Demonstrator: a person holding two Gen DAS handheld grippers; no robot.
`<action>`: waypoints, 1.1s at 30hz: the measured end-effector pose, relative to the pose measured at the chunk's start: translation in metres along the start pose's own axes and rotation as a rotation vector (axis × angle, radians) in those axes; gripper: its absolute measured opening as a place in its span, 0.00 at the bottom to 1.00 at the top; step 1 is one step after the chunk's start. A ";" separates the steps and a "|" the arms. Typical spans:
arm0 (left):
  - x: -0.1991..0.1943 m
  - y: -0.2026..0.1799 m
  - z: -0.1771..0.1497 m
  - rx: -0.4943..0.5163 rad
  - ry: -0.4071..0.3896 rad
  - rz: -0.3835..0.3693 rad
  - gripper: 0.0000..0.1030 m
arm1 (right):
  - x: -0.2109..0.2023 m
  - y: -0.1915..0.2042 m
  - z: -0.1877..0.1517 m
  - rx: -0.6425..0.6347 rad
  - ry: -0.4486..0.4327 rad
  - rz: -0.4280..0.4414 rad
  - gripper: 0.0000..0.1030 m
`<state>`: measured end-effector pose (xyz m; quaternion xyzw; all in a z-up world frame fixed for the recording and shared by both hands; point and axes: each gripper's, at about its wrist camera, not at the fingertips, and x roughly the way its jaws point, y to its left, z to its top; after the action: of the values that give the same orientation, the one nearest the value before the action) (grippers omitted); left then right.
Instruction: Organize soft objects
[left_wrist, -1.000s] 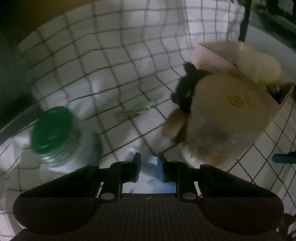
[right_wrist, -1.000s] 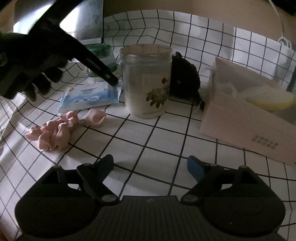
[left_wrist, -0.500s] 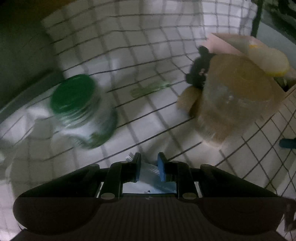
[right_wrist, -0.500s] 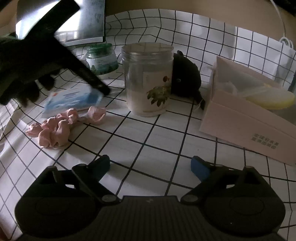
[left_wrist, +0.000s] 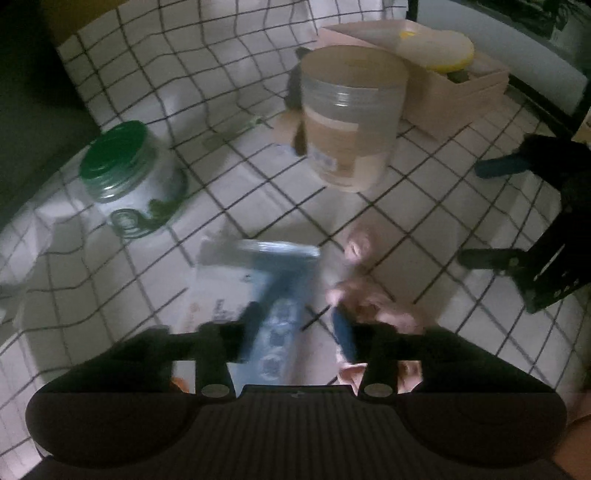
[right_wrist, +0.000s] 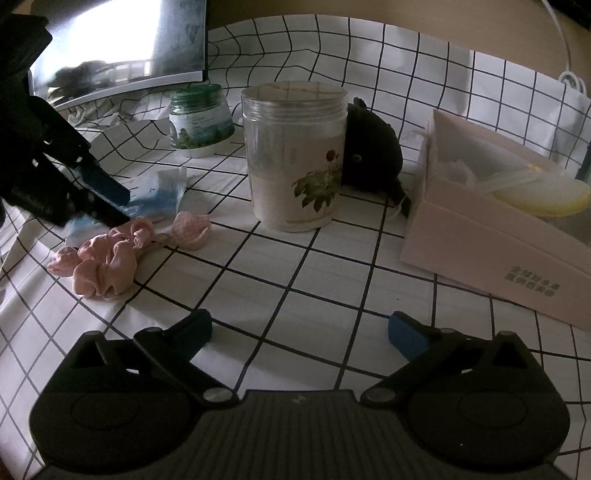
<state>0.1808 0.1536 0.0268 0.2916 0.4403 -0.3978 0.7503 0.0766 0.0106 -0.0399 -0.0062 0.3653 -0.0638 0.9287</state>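
Dim room, white black-grid tablecloth (right_wrist: 295, 280). Blue-white plastic wipes pack (left_wrist: 258, 291) lies flat on cloth beside pink fabric scrunchie (right_wrist: 107, 258), under your left gripper (left_wrist: 295, 328); jaws opening, pack between them, no pad pressing it. Your right gripper (right_wrist: 299, 332) spread wide, empty, over bare cloth. Clear plastic jar with flower label (right_wrist: 295, 158) and pink cardboard box (right_wrist: 491, 236) stand behind. Risk: closing now, your left fingers could snag scrunchie along with pack. Left view blurred; black plush toy (right_wrist: 369, 147) half hidden behind jar.
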 end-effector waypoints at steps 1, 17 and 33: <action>0.001 -0.004 0.002 0.006 0.003 -0.007 0.62 | 0.000 0.000 0.000 0.000 0.000 0.000 0.99; 0.002 0.034 0.001 -0.110 -0.023 0.076 0.69 | -0.003 0.002 -0.002 0.016 0.001 -0.013 0.99; 0.022 0.065 -0.003 -0.113 0.010 0.012 0.88 | -0.011 0.005 -0.006 0.015 0.049 0.001 1.00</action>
<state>0.2410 0.1819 0.0110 0.2535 0.4640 -0.3661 0.7658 0.0655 0.0170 -0.0369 0.0027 0.3876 -0.0665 0.9194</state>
